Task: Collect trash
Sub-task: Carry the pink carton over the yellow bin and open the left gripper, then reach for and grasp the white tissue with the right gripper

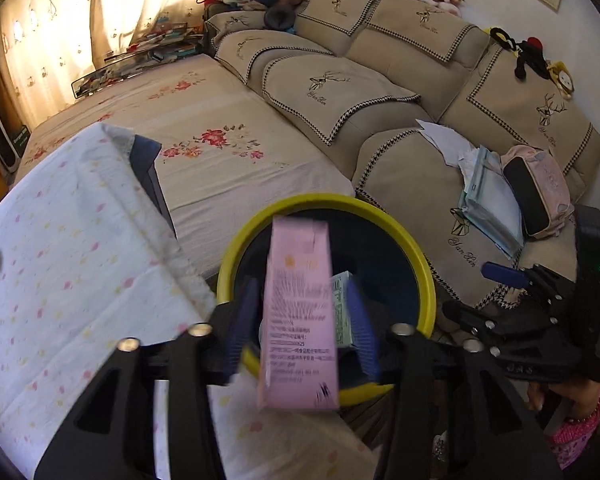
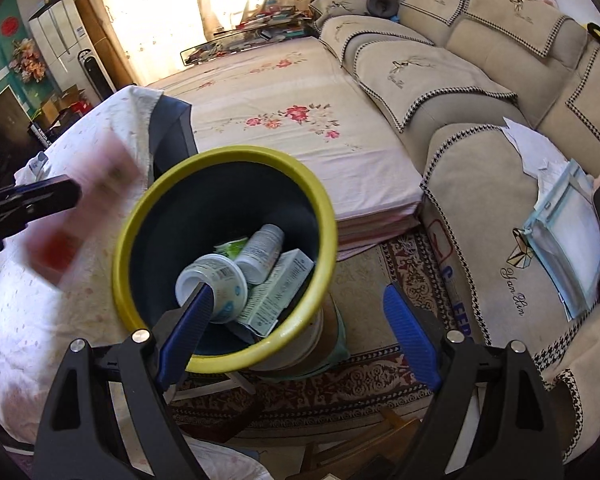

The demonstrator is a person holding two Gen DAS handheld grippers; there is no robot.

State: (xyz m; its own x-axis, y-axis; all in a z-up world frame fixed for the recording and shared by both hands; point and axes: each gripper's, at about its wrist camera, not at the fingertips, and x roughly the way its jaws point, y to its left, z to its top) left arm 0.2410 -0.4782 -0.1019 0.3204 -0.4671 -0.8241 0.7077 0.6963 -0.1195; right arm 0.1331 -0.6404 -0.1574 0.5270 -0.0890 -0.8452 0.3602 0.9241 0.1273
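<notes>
A pink carton (image 1: 298,312) stands between the blue fingers of my left gripper (image 1: 300,320), over the yellow-rimmed bin (image 1: 422,276). The fingers stand slightly wider than the carton, which is blurred; I cannot tell whether they grip it. In the right wrist view the same carton (image 2: 88,204) is a pink blur left of the bin (image 2: 220,160), by the left gripper's finger (image 2: 40,196). The bin holds a white cup (image 2: 214,280), a white bottle (image 2: 260,252) and a pale green box (image 2: 278,294). My right gripper (image 2: 296,324) is open and empty above the bin's near rim.
A table with a white dotted cloth (image 1: 68,248) lies left of the bin. A floral mattress (image 2: 284,120) and a beige sofa (image 2: 480,92) with papers (image 2: 568,232) lie beyond. A patterned rug (image 2: 380,380) covers the floor.
</notes>
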